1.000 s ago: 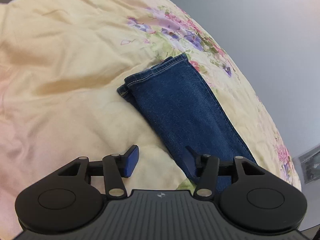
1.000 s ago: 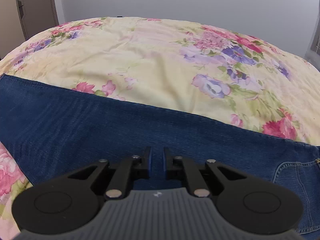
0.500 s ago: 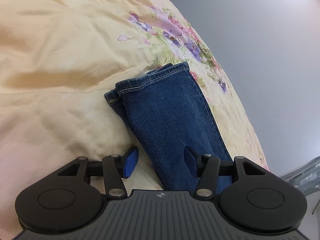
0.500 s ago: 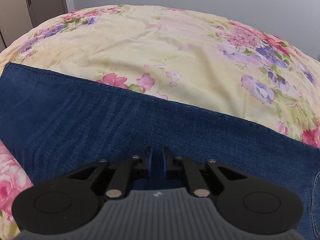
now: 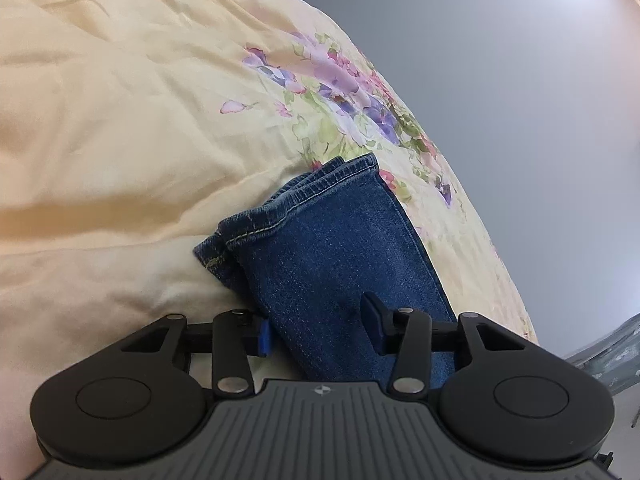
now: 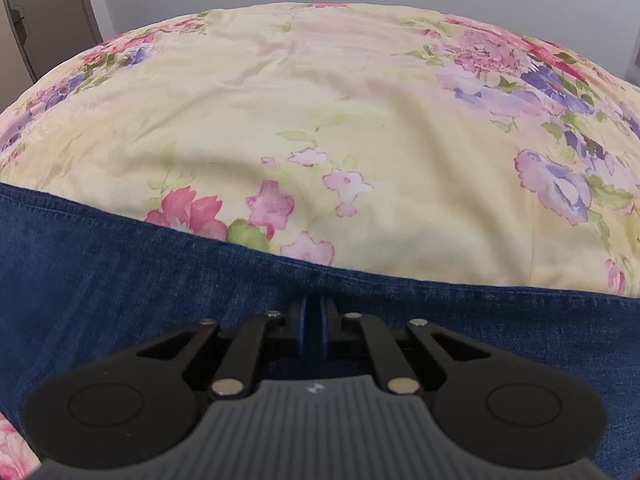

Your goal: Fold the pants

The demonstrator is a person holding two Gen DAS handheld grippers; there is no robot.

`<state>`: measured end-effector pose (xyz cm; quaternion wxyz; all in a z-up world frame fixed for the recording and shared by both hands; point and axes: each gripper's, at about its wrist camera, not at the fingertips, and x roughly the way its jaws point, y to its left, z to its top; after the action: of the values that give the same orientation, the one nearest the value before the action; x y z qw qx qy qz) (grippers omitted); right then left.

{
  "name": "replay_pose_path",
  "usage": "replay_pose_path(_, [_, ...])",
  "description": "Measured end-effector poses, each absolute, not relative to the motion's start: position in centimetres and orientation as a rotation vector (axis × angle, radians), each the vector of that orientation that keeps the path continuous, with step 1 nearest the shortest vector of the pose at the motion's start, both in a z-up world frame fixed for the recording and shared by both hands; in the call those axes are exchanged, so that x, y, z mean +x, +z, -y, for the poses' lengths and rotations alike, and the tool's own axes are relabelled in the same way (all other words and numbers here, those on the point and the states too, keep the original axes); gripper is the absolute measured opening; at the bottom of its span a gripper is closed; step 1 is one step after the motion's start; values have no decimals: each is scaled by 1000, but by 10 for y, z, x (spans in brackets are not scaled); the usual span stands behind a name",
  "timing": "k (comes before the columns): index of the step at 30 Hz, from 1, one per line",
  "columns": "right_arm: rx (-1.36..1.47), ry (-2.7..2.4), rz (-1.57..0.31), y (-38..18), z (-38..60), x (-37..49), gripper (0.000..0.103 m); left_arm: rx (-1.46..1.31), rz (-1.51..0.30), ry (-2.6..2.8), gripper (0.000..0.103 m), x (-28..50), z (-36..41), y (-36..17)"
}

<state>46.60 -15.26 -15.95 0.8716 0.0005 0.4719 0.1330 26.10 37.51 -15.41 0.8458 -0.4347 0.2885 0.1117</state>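
Item: left hand-held gripper [image 5: 318, 330]. Jaws spread, straddling the pants [image 5: 332, 248] near the leg end; one blue pad sits at the denim's left edge, the other over the fabric. Nothing pinched.

Item: right hand-held gripper [image 6: 313, 320]. Pads pressed nearly together, low over the pants [image 6: 120, 280]; a sliver of blue shows between them. Probably nipping a fold of denim, but the contact itself is hidden, so this cannot be told for sure.

Item: pants, dark blue denim, already doubled leg on leg, flat on the bed [image 5: 120, 140]. Long axis: in the left view it runs straight away from the gripper, ending in the stacked hems [image 5: 288, 208] just ahead. In the right view it runs crosswise, left to right, its far seam edge just beyond the pads.

Judgement: the left gripper is the nearer to the hems, so the next fold likely means taking that end and carrying it back along the long axis.

Item: floral bedcover [image 6: 320, 120], beyond the pants on all sides.

Item: grey wall [image 5: 520, 100], beyond the bed.
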Motion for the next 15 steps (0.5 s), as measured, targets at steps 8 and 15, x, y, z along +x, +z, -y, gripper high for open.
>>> replay_pose_path(8, [48, 254, -1004, -159, 153, 474, 0, -898, -625, 285, 37, 263, -373, -152])
replay_pose_path(15, [66, 311, -1071, -144, 159, 420, 0, -888, -632, 298, 25, 262, -372, -150])
